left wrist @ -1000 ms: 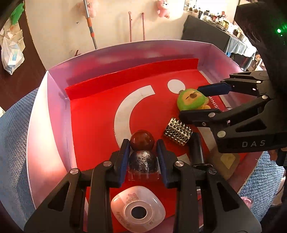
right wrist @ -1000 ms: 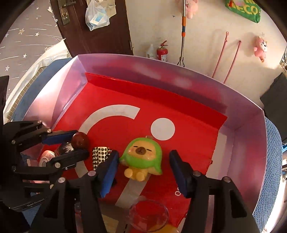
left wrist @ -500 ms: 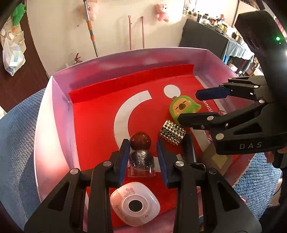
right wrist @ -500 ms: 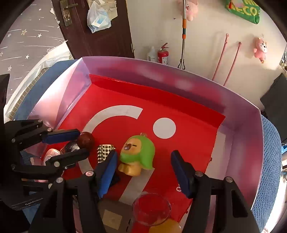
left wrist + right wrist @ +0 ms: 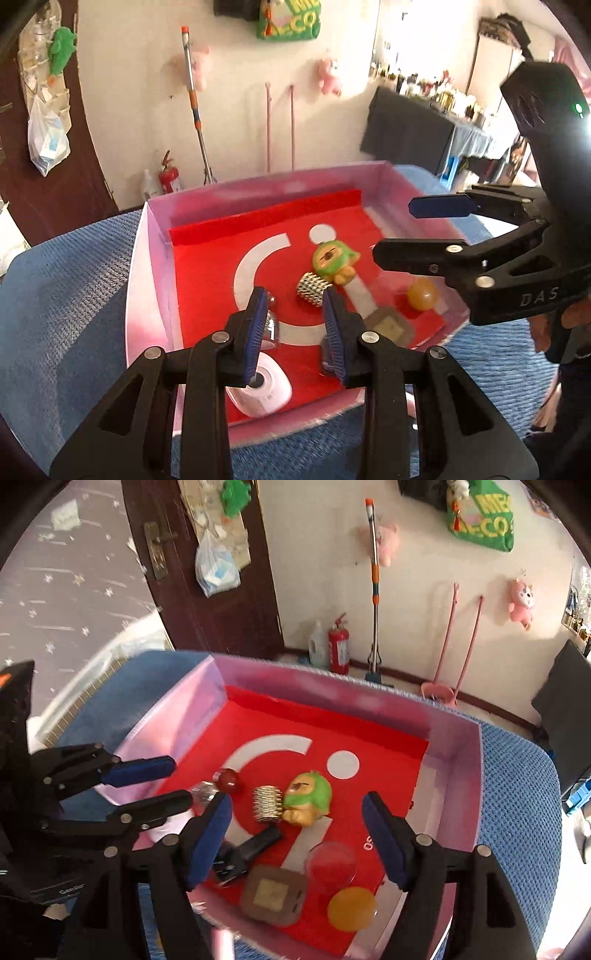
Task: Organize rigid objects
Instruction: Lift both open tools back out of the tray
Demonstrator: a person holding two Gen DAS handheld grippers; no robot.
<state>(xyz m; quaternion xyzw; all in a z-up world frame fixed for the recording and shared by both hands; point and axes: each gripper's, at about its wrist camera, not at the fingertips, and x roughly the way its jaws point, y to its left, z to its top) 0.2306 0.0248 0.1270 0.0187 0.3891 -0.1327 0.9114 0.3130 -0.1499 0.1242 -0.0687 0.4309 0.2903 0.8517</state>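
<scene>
Both tools lifted clear of the box (image 5: 147, 280), left tool (image 5: 293, 325) empty, jaws apart, right tool (image 5: 295, 834) spreading, empty, green toy (image 5: 310, 801) tipped against studded roll (image 5: 266, 804) mid-box.

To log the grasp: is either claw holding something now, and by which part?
Nothing is held. The left claw is empty; the right claw, its jaws opening, has nothing between them.

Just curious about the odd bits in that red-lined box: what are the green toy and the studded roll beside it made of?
Green toy: probably soft rubber or vinyl, smooth with a dull sheen. Studded roll: looks like metal, its rows of studs glinting silver, though plated plastic is possible.
</scene>
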